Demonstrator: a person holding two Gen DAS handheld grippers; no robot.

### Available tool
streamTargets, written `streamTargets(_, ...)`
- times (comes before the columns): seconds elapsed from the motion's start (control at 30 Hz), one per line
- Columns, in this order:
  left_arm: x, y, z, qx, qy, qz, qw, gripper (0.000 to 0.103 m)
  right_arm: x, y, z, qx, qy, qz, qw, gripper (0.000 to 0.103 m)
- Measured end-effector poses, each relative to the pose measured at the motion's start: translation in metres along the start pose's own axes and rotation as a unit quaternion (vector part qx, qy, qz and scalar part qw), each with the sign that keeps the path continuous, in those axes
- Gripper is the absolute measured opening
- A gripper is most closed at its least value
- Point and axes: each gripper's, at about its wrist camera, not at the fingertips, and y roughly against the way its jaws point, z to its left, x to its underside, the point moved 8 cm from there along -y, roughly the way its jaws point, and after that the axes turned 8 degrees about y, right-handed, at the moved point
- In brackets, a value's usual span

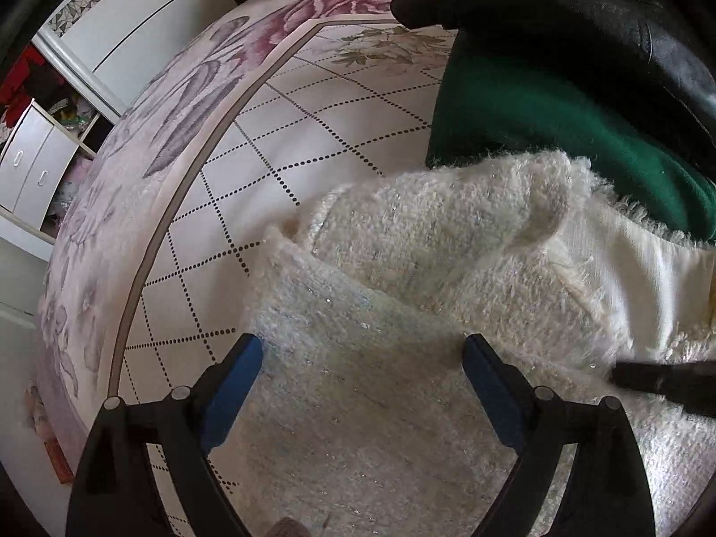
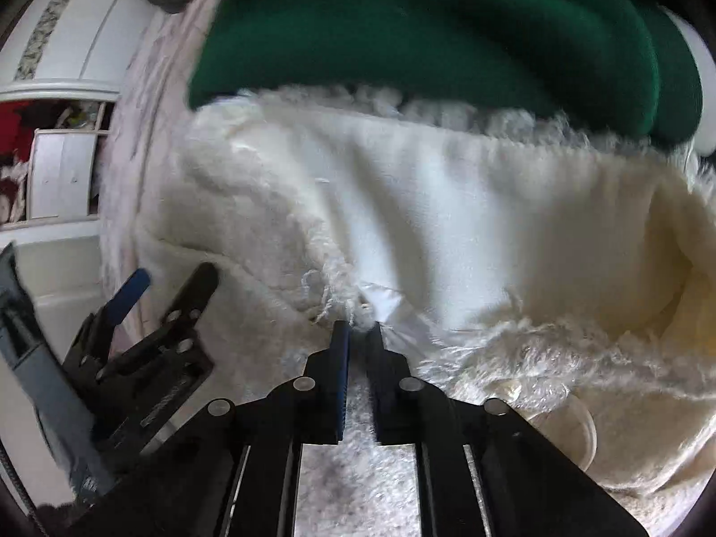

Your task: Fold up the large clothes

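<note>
The fluffy white garment [image 1: 402, 277] lies rumpled on the bed [image 1: 277, 143], and both sets of tongs are down over it. The left tongs [image 1: 362, 358] stand wide apart with nothing clamped between them; the white pile spreads under and ahead of their blue pads [image 1: 237, 385], and its near edge falls just inside the left-hand pad, with bare bedspread showing beyond that. Ahead of these tongs the garment bunches into a thick fold, and to their right its smooth inner lining [image 1: 626, 259] is turned upward. The right tongs [image 2: 358, 335] are drawn together, their tips meeting right at the seam where the shaggy outer pile joins the lining [image 2: 447, 206]; whether a pinch of cloth is truly caught between them I cannot tell, as that view is smeared. Past the white garment, farther from both tongs, a dark green cloth [image 2: 425, 36] lies on the bed touching its far edge, and beyond it in the left view sits something black and leathery [image 1: 581, 22]. Off to the left of the bed stands a white cabinet [image 1: 134, 22] with drawers.
</note>
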Motion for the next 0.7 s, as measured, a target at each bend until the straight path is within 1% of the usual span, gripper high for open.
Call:
streamTargets(0.03, -0.001, 0.001, 0.000, 0.003, 0.000, -0.001, 1.0000, 0.091, -0.003, 0.002, -0.004, 0.010, -0.017, -0.015, 1.000, 0.001)
streamTargets(0.1, -0.003, 0.006, 0.001, 0.008, -0.001, -0.007, 0.9999, 0.091, 0.001, 0.012, -0.014, 0.035, -0.018, -0.051, 0.998, 0.000)
streamTargets(0.2, -0.006, 0.011, 0.003, 0.013, -0.001, -0.014, 0.9998, 0.091, 0.000, 0.033, -0.001, 0.074, -0.008, -0.098, 0.992, 0.000)
streamTargets(0.23, -0.006, 0.010, 0.004, 0.014, 0.000, -0.012, 0.9998, 0.091, -0.002, 0.037, 0.002, 0.079, -0.008, -0.108, 0.991, 0.000)
streamTargets(0.33, -0.007, 0.010, 0.006, 0.016, 0.003, -0.010, 0.9998, 0.091, 0.002, 0.041, 0.017, 0.103, -0.012, -0.124, 0.987, 0.000)
streamTargets(0.37, -0.007, 0.010, 0.006, 0.016, 0.003, -0.009, 0.9998, 0.091, -0.002, 0.042, 0.015, 0.110, -0.018, -0.130, 0.985, 0.000)
streamTargets(0.43, -0.006, 0.010, 0.006, 0.014, -0.002, -0.010, 0.9999, 0.091, 0.000, 0.046, 0.004, 0.131, -0.009, -0.128, 0.983, 0.000)
streamTargets(0.47, -0.005, 0.011, 0.006, 0.014, -0.004, -0.008, 0.9999, 0.091, -0.002, 0.040, 0.002, 0.135, -0.008, -0.122, 0.983, 0.000)
streamTargets(0.5, -0.003, 0.013, 0.006, 0.016, -0.003, -0.007, 0.9998, 0.091, -0.002, 0.031, -0.004, 0.126, -0.009, -0.100, 0.987, 0.000)
streamTargets(0.53, -0.002, 0.017, 0.007, 0.019, -0.002, -0.008, 0.9998, 0.091, -0.002, 0.028, -0.016, 0.105, -0.022, -0.075, 0.991, 0.000)
streamTargets(0.6, -0.001, 0.030, 0.008, 0.025, -0.002, -0.015, 0.9996, 0.091, 0.001, 0.033, -0.024, 0.058, -0.064, -0.054, 0.995, 0.001)
streamTargets(0.63, -0.001, 0.040, 0.008, 0.032, 0.001, -0.020, 0.9993, 0.091, 0.007, 0.045, -0.024, 0.041, -0.075, -0.049, 0.995, 0.006)
streamTargets(0.67, 0.001, 0.054, 0.009, 0.041, 0.007, -0.027, 0.9988, 0.091, 0.016, 0.061, -0.025, 0.034, -0.081, -0.056, 0.995, 0.019)
streamTargets(0.7, 0.003, 0.063, 0.008, 0.049, 0.011, -0.029, 0.9983, 0.091, 0.032, 0.086, -0.028, 0.030, -0.084, -0.074, 0.993, 0.031)
